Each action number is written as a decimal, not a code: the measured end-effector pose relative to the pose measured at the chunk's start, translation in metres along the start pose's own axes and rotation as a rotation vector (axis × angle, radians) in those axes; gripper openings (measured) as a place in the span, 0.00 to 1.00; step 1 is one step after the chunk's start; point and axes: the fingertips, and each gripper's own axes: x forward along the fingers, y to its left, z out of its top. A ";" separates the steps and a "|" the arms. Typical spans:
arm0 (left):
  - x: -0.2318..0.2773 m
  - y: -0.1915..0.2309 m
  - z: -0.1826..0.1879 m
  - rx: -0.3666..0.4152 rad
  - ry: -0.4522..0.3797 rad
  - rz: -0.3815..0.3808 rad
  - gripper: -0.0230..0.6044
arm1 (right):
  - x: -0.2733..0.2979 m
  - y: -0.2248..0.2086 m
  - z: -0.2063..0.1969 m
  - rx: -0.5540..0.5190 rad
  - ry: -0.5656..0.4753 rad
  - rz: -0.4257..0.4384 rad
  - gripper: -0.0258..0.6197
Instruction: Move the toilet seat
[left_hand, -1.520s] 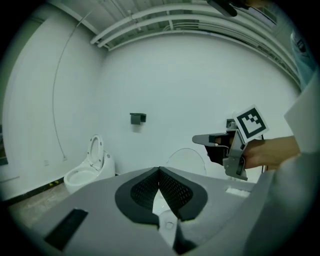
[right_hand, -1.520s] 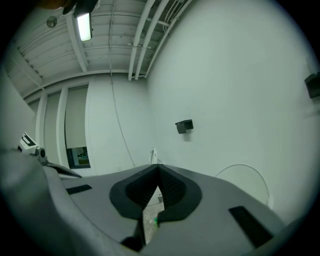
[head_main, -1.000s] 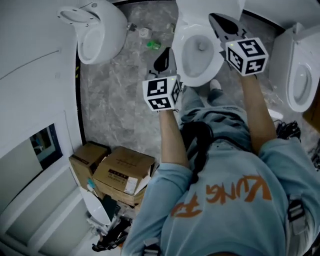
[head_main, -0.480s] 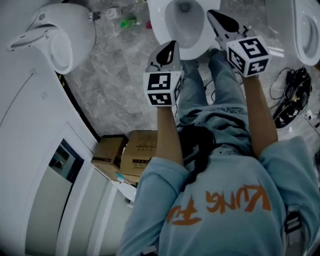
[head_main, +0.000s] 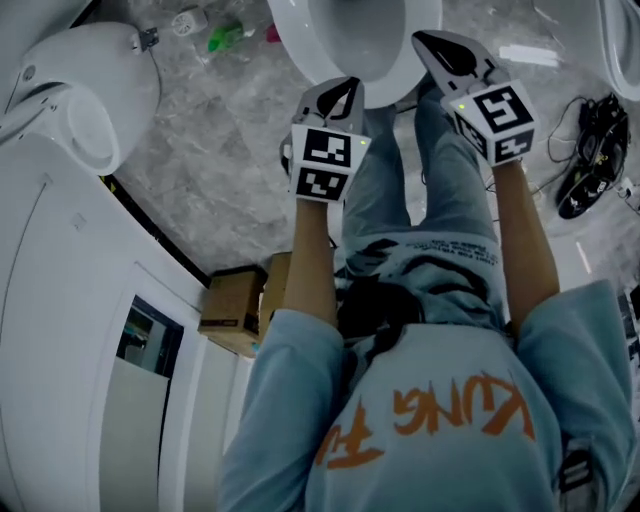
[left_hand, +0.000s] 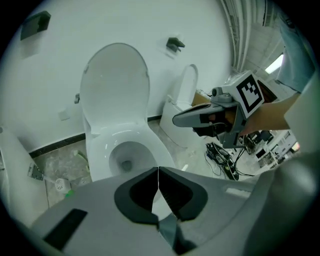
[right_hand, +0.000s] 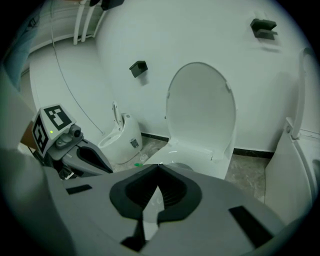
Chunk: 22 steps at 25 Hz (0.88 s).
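The left gripper (left_hand: 158, 168) had its jaws shut tip to tip with nothing between them, and the right gripper (right_hand: 159, 165) was the same, closed and empty. Just beyond both pairs of tips lay the open bowl (left_hand: 125, 152). Past it, well apart from either gripper, the seat (left_hand: 116, 82) stood raised against the wall, and I could not tell it from the lid. The task looked not yet begun: no jaw touched the seat, and the whole move was left to do, likely reaching its edge and swinging it down. Compared with a second and half a second before, both grippers had come down toward the bowl's near rim, jaws closed throughout. In the head view the bowl had slid to the top edge. Off to the left of the left jaws, the neighbouring toilet (head_main: 85, 100) had shifted further left, and the boxes (head_main: 235, 310) were now partly hidden behind the person's sleeve
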 end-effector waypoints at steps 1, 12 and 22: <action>0.008 0.000 -0.008 0.016 0.022 -0.018 0.03 | 0.003 0.002 -0.010 -0.006 0.020 0.005 0.04; 0.071 0.002 -0.104 0.235 0.241 -0.159 0.10 | 0.039 0.040 -0.121 -0.144 0.225 0.171 0.07; 0.099 0.002 -0.151 0.458 0.344 -0.268 0.36 | 0.067 0.085 -0.205 -0.432 0.473 0.437 0.55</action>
